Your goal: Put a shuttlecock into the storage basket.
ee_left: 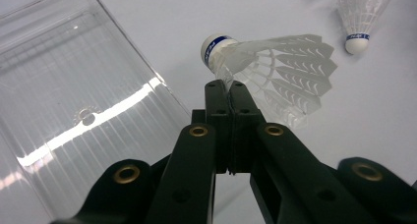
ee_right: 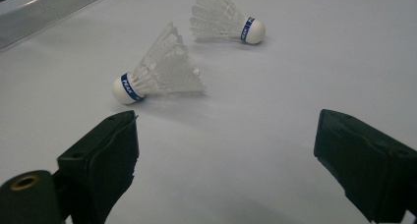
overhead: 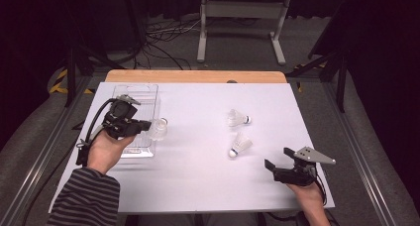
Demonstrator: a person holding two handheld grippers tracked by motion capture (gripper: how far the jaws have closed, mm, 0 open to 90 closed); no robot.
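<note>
My left gripper point(overhead: 148, 127) point(ee_left: 226, 86) is shut on the feather skirt of a white shuttlecock point(overhead: 159, 129) point(ee_left: 275, 71), just behind its blue-banded cork. It holds the shuttlecock lifted beside the right edge of a clear plastic tray point(overhead: 136, 94) point(ee_left: 64, 86). Two more shuttlecocks lie on the white table: one farther back point(overhead: 238, 119) point(ee_right: 226, 20) and one nearer point(overhead: 241, 145) point(ee_right: 157, 69). At the front right, my right gripper point(overhead: 278, 165) point(ee_right: 226, 135) stands open and empty, a short way from the nearer shuttlecock.
The white table top point(overhead: 198, 176) rests on a wooden board point(overhead: 195, 76) showing at the back edge. A metal stand point(overhead: 242, 23) and cables lie on the floor behind. A striped sleeve point(overhead: 86, 198) enters at the bottom left.
</note>
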